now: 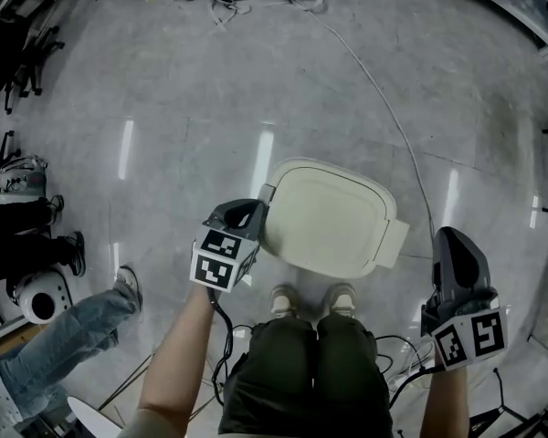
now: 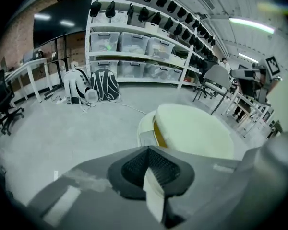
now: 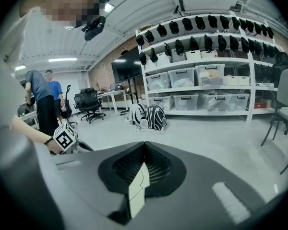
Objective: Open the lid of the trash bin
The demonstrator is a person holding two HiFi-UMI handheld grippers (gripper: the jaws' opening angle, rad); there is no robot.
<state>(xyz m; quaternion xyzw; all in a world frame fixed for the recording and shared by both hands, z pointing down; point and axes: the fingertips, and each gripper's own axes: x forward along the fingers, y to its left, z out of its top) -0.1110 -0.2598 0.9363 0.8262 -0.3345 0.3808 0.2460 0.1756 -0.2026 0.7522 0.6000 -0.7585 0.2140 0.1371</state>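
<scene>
The trash bin [image 1: 327,217] stands on the floor just ahead of my feet, its cream lid [image 1: 324,213] lying flat over it. My left gripper [image 1: 252,212] is shut and empty, its tip at the bin's left rim. The left gripper view looks along the jaws [image 2: 149,150] onto the lid [image 2: 197,131]; a yellow strip [image 2: 158,133] shows under the lid's near edge. My right gripper [image 1: 457,243] hangs to the right of the bin, apart from it, shut and empty. In the right gripper view, that gripper [image 3: 144,145] points out across the room, with no bin in sight.
A thin cable [image 1: 384,99] runs over the grey floor behind the bin. A person's jeans leg [image 1: 64,322] and a white round device [image 1: 38,301] are at the left. Shelves with bins [image 2: 134,47], backpacks [image 2: 93,85] and a chair [image 2: 216,80] stand beyond.
</scene>
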